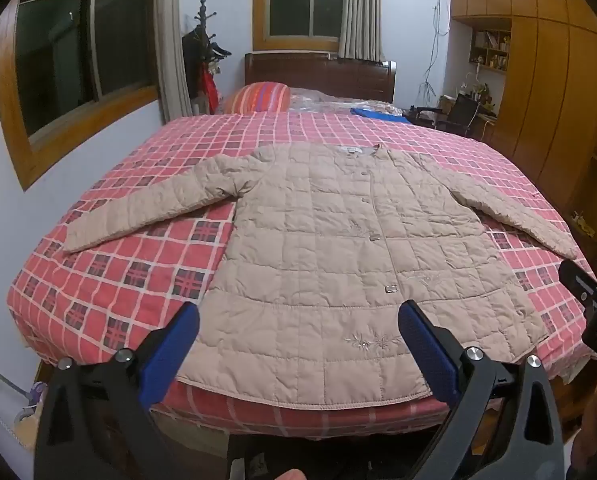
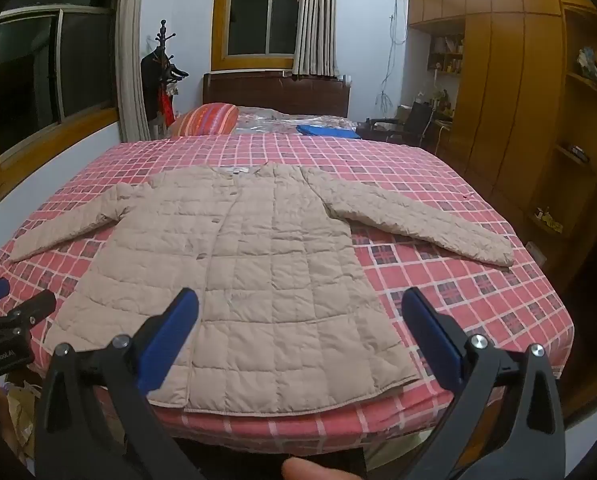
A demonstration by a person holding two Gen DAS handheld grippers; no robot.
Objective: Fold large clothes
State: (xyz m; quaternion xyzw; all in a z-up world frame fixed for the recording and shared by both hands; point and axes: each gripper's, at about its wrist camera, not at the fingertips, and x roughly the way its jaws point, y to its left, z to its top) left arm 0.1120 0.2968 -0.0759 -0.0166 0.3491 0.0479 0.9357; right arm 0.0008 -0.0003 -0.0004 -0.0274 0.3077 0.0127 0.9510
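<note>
Bed: red-checked cover, fills the middle of both views; it bears the whole garment, and I stand at its foot.
Jacket: beige quilted, front side up, buttoned shut, lying flat on the cover with collar toward the headboard and hem at the near edge (the hem just overhangs that edge).
Left sleeve: stretched out sideways, flat on the cover, not folded in.
Right sleeve: likewise stretched out and angled toward the bed's right edge, unfolded.
Progress: garment spread and smoothed; I judge no fold made yet. Both sleeves and the body fold remain, so the task is at its start.
My left gripper: jaws wide apart, holding nothing, hovering above the hem, clear of the cloth as far as I can tell.
My right gripper: jaws wide apart, empty, above the hem's right half.
Next step, in my judgement: take a sleeve or side edge and bring it across the body.
</note>
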